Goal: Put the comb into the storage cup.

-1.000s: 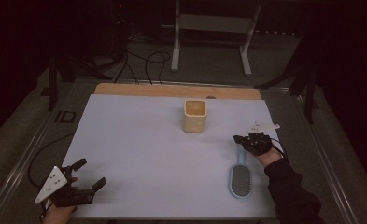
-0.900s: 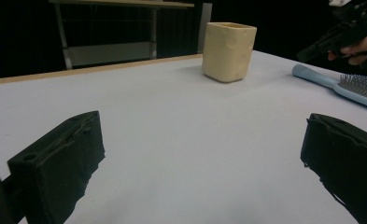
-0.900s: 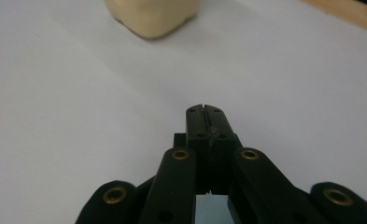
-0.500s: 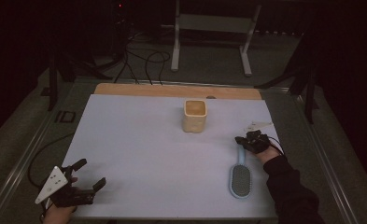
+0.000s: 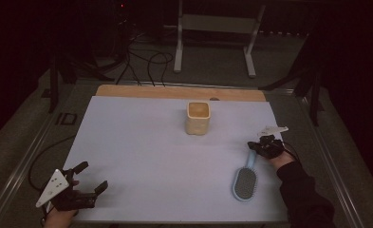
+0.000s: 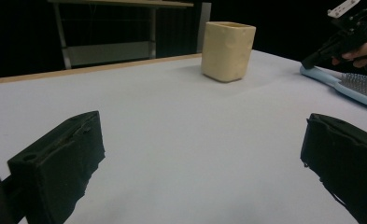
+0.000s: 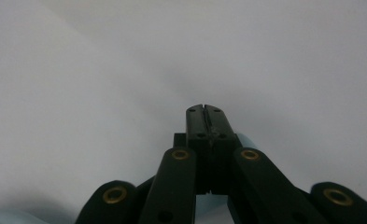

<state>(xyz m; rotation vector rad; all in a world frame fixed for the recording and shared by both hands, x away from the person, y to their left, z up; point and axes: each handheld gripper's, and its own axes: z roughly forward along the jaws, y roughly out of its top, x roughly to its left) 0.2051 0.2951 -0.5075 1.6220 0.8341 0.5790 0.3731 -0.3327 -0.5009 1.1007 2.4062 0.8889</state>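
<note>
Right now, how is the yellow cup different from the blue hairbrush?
The squarish pale yellow cup stands upright mid-table; the light blue hairbrush lies flat near the right edge. The cup stands alone; the shut right gripper hovers at the brush's handle. Both rest on the white table.

Stood near the far edge of the white table (image 5: 141,152), about halfway along it: a yellow cup (image 5: 198,118), upright and open on top. Past the far edge, on the dark floor: black cables (image 5: 146,64) and a grey metal stand (image 5: 216,23).
</note>
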